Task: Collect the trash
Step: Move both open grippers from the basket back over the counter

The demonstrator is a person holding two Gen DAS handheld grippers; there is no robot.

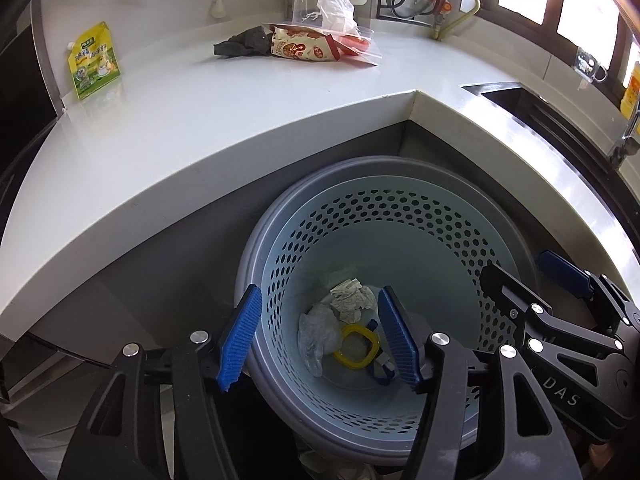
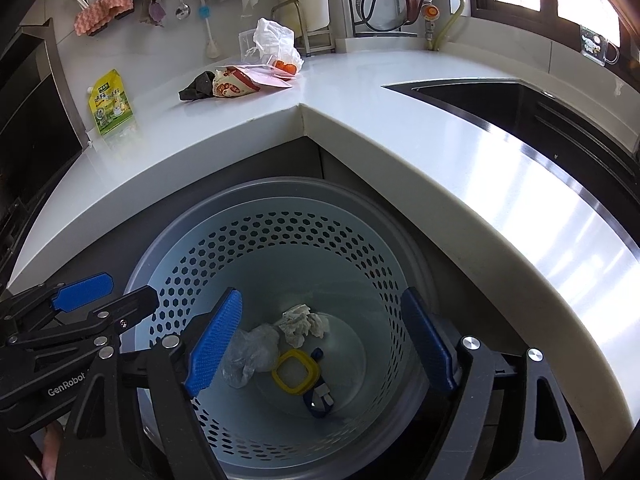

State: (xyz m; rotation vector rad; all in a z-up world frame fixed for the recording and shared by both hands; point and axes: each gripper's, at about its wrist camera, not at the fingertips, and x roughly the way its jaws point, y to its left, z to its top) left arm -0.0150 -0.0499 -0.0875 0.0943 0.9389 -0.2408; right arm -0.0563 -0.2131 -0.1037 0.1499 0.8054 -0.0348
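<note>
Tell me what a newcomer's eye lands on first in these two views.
The pale blue perforated plastic bin below the white counter's corner, holding crumpled paper, a clear plastic bag and a yellow ring. Both open blue-padded grippers hang empty above it. More wrappers lie on the counter.

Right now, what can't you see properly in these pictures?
- Left wrist view: the left claw covers part of the blue strap in the bin.
- Both views: the sink runs off the right edge, so its inside stays hidden.
- Both views: the print on the yellow pouch is too small to read.
- Right wrist view: the white bag hides what lies behind it.
</note>
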